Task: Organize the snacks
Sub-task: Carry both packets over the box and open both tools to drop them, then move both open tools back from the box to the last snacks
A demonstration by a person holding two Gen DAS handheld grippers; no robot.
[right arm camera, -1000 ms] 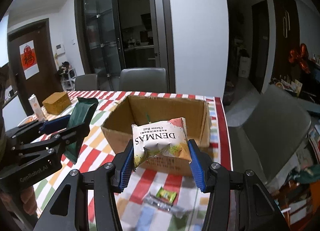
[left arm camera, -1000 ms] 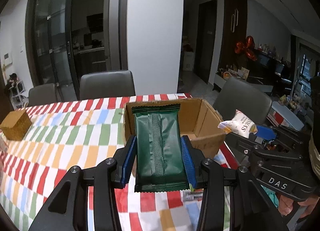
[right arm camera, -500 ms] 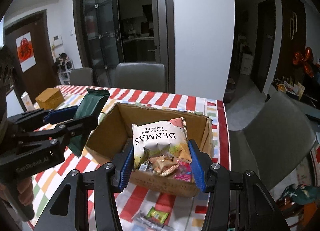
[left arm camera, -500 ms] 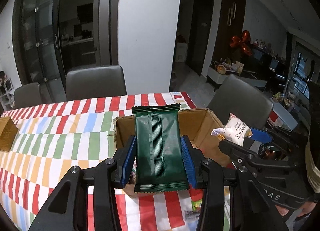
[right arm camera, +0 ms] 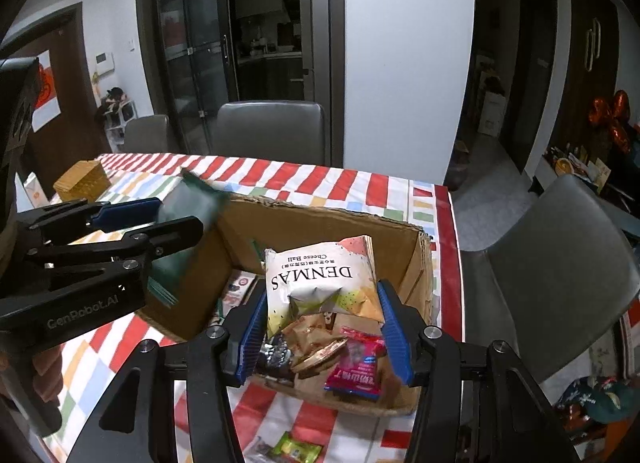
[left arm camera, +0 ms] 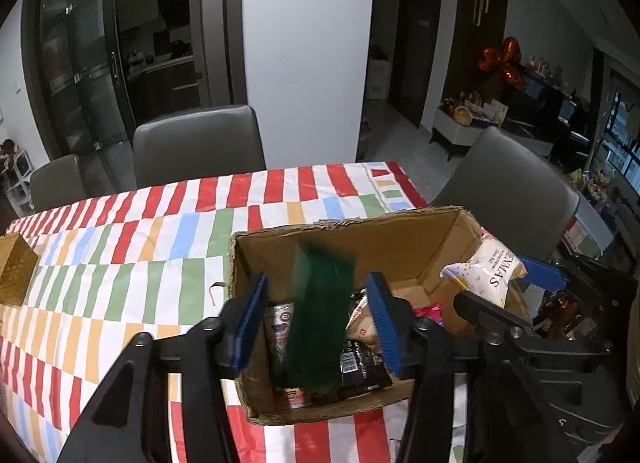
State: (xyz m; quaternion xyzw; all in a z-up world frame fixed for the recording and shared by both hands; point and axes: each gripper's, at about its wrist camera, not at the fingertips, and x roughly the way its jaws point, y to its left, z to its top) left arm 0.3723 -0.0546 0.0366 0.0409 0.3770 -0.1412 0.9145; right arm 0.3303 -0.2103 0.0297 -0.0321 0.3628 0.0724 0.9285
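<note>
Both the left gripper point(left arm camera: 318, 317) and the right gripper point(right arm camera: 322, 333) are made of matte black plastic, and each finger point(right arm camera: 394, 333) carries a ribbed blue pad on its inner face. Behind the pads, round silver screws sit on the black arms. On the body of the left gripper, grey letters read "GenRobot.AI".
</note>
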